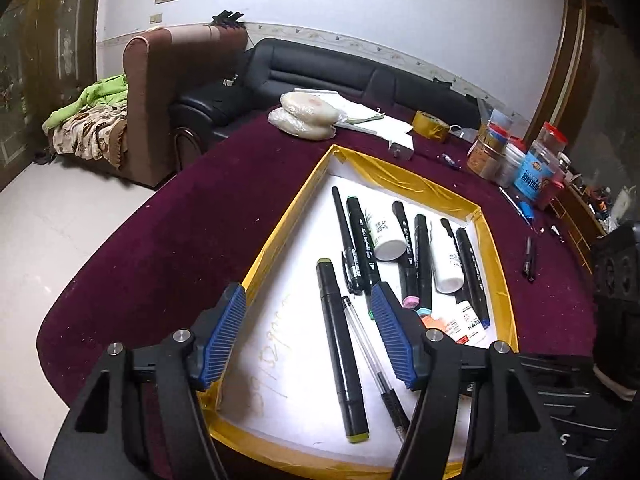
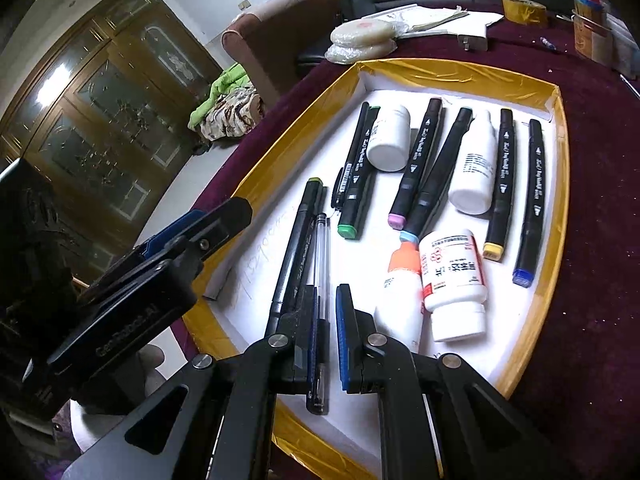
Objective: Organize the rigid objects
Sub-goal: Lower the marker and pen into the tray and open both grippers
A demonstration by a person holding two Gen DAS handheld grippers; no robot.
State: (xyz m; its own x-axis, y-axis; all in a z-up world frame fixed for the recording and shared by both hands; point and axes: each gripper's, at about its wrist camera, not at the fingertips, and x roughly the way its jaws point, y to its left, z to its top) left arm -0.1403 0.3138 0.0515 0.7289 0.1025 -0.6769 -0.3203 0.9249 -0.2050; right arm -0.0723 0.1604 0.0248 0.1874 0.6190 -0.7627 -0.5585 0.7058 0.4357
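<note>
Markers [image 2: 416, 162], black plastic barrels with coloured end caps, lie side by side in a shallow white tray [image 1: 436, 190] with a glossy yellow taped rim, among smooth white bottles [image 2: 476, 164]. An olive-capped marker [image 1: 340, 344] and a clear pen [image 2: 320, 280] lie nearest. The left gripper [image 1: 308, 336], ribbed blue pads spread, hovers empty above them. The right gripper [image 2: 326, 336] looks nearly pressed together, empty. Jars [image 1: 520, 160] crowd the dark red velvety tablecloth [image 1: 200, 216] beyond.

Markers, pens and bottles laid out in my gold-edged tray [image 2: 460, 70].
I see an olive-capped marker [image 1: 340, 344] and clear pen [image 1: 370, 354] lying side by side nearest me; white bottles [image 2: 474, 164] lie among black markers [image 2: 418, 160] beyond.
</note>
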